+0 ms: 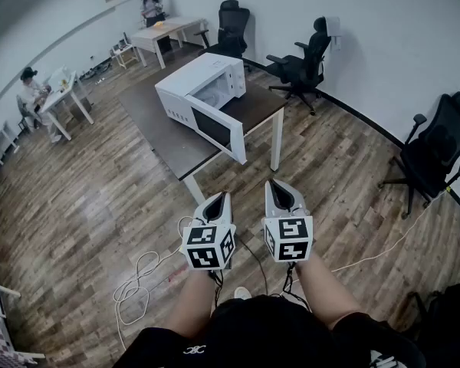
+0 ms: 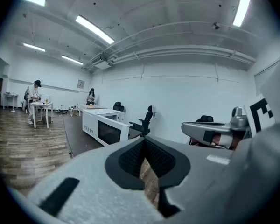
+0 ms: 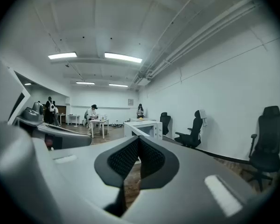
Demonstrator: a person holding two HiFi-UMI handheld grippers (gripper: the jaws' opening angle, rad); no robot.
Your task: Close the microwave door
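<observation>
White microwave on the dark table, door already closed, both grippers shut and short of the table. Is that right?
No: the head view shows the microwave door standing open, not closed. The rest holds: white microwave on the dark table, left gripper and right gripper shut, short of it.

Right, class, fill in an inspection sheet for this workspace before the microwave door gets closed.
surface: dark table, white legs
job's things: white microwave on the table, door swung open
clutter: nothing seen
grippers: left gripper and right gripper, jaws together, empty, short of the table
cables: white cable looped on the floor
surroundings: wood floor, office chairs, people at far desks
</observation>
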